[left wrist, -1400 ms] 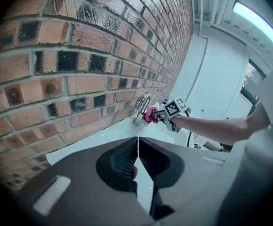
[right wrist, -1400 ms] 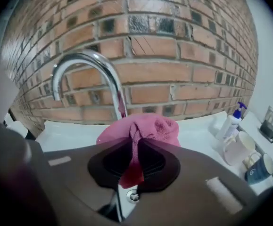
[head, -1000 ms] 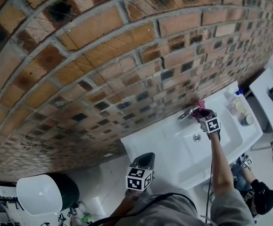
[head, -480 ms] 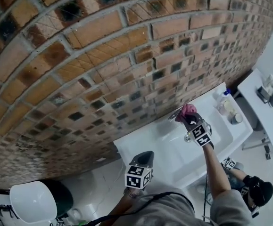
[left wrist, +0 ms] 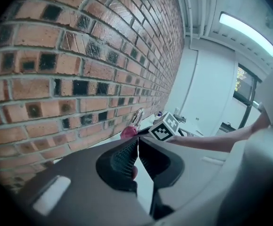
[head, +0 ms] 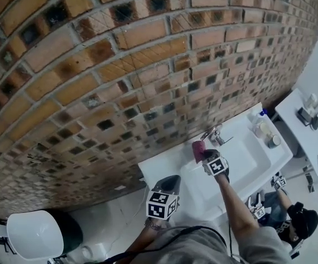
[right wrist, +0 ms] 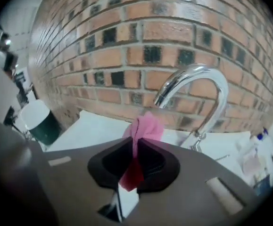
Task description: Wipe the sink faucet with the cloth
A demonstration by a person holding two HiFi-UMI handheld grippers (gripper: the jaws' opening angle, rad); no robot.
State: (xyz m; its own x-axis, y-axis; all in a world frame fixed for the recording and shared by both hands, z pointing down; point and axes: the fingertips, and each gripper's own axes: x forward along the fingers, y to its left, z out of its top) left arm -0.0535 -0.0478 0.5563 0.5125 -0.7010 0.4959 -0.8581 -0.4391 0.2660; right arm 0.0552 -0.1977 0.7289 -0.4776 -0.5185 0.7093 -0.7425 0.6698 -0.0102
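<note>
Right gripper view shows the right gripper [right wrist: 135, 145] clamped on the pink cloth [right wrist: 143, 126], likely light and limp, best pinched at its gathered middle, just beside the chrome faucet [right wrist: 195, 76] spout, while the left gripper [left wrist: 138, 142] hangs closed, empty.

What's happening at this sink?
A person with a gripper in each hand stands at a white sink set against a brick wall. The right gripper is shut on a pink cloth, held just beside the faucet and apparently not touching it. The left gripper is shut and empty, held low and away from the sink.
</note>
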